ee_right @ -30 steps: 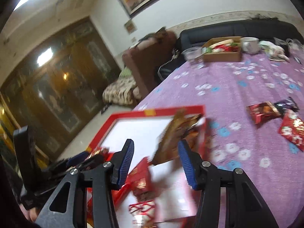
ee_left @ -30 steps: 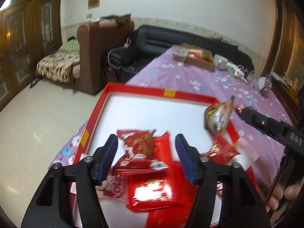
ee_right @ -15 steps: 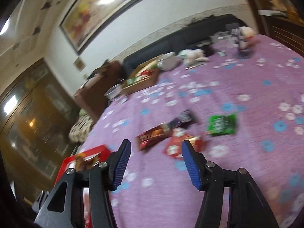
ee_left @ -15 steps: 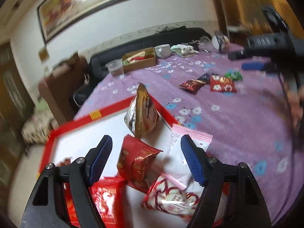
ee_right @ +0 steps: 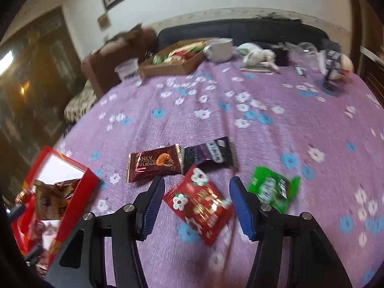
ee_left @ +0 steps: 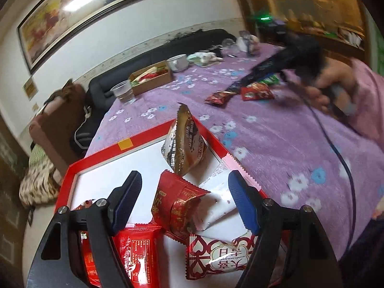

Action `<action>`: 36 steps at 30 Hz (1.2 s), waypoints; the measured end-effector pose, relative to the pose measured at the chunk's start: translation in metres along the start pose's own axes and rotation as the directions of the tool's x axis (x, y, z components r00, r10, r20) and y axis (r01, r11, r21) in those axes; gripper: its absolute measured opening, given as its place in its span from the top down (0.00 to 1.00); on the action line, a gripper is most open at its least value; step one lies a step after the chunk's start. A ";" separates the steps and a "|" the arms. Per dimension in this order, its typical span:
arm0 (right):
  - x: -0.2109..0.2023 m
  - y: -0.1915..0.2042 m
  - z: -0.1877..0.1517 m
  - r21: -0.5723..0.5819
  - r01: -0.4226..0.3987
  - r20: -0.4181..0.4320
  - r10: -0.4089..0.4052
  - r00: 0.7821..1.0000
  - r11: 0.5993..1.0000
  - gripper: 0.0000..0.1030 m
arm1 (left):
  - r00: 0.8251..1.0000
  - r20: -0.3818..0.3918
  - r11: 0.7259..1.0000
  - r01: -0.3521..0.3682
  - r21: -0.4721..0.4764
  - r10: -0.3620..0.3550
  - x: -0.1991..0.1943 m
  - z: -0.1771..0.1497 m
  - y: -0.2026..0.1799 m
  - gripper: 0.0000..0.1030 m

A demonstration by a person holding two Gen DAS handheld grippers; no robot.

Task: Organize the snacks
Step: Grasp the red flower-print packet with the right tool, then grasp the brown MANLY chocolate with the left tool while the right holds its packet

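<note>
Purple flowered cloth on the counter (ee_right: 276,139), with snack packets partly gathered in a red-rimmed white tray (ee_left: 146,139).
Left tool (ee_left: 184,201) hangs spread over the tray's red foil packet (ee_left: 177,206), pinching nothing; a brown-and-silver packet (ee_left: 184,144) leans on the rim. Right tool (ee_right: 196,206), likewise spread, hovers above a red flower-printed packet (ee_right: 201,204) lying between a brown biscuit packet (ee_right: 153,165) and a green packet (ee_right: 273,189).

Glossy foil snack packets (ee_right: 200,201), matt cloth tablecloth (ee_right: 276,139)
</note>
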State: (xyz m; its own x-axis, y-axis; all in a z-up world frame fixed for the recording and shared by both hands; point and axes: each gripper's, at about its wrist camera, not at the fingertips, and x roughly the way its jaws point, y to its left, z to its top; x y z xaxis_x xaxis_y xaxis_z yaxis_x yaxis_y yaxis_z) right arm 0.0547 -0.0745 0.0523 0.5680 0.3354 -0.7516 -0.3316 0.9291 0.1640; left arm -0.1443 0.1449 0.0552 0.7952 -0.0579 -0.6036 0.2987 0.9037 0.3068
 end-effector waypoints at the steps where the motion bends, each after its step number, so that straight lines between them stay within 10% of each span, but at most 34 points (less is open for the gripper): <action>1: 0.007 0.002 0.001 -0.015 -0.009 -0.017 0.008 1.000 1.000 0.44 | 1.000 -0.001 0.999 0.003 0.040 -0.003 -0.003 -0.003 -0.003 0.28; 8: 0.024 0.005 -0.012 -0.096 -0.038 -0.077 0.031 0.997 0.995 0.44 | 1.000 -0.018 0.999 0.011 0.044 -0.010 -0.010 0.006 -0.006 0.28; 15: 0.018 0.003 -0.014 -0.144 0.043 -0.090 -0.056 0.994 0.989 0.57 | 0.994 -0.021 0.991 0.105 -0.087 -0.108 -0.002 0.090 -0.008 0.24; 20: 0.000 -0.050 -0.001 0.137 -0.099 -0.054 0.107 0.993 0.986 0.58 | 0.992 -0.102 0.996 0.069 -0.065 -0.075 0.054 0.146 -0.008 0.22; 25: -0.031 -0.098 0.007 0.355 -0.293 0.134 0.262 0.956 0.888 0.58 | 0.970 -0.238 0.993 0.074 0.093 -0.050 0.120 0.172 -0.030 0.22; 36: -0.028 -0.143 -0.003 0.569 -0.298 0.175 0.242 0.954 0.767 0.58 | 0.914 -0.398 0.912 0.226 0.344 -0.076 0.193 0.171 -0.072 0.22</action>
State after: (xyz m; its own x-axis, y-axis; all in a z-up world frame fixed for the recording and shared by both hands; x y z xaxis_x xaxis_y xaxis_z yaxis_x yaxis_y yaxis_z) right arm 0.0842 -0.2168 0.0482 0.5935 0.5721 -0.5660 0.0047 0.7008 0.7133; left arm 0.0779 -0.0040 0.0424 0.4943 0.0470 -0.8680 0.6331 0.6648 0.3965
